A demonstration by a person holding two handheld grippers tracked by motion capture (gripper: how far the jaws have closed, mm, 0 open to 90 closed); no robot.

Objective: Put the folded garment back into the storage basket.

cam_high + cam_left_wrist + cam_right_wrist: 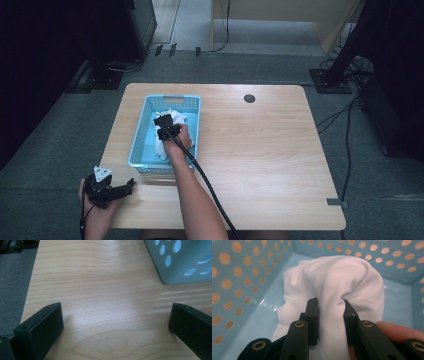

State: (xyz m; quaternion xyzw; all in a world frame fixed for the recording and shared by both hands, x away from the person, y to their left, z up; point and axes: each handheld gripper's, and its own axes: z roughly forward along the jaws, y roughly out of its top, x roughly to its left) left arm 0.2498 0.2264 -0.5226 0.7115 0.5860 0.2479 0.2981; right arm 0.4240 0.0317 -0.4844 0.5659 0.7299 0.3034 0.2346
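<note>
Two tongs in use at a pale wooden table (260, 150). The right tongs (330, 305) reach down into a light blue perforated basket (141, 135), which sits on the left part of the table, its handle end on the far side. In the right gripper view its two black jaws stand close together and pinch a raised fold of a white cloth (337, 280); the fabric bulges up between and above the pads, so this pair is clamped on the cloth. A fingertip of the holding hand shows at the lower right edge of that view.

The cloth lies bunched inside the basket, on its blue floor, spread from about the middle toward the far end in the high view (176, 116). The basket walls with their round holes surround it on all sides; wood shows through the holes.

The right forearm (192, 195) comes in from the near edge of the table and crosses the basket's near right corner. A black cable (212, 192) trails back along it toward the near edge.

The left tongs (131, 183) rest at the near left corner of the table, just near of the basket, held in the left hand (95, 212). Its jaws stand wide apart with bare wood between them; a corner of the basket (182, 262) shows just beyond.
</note>
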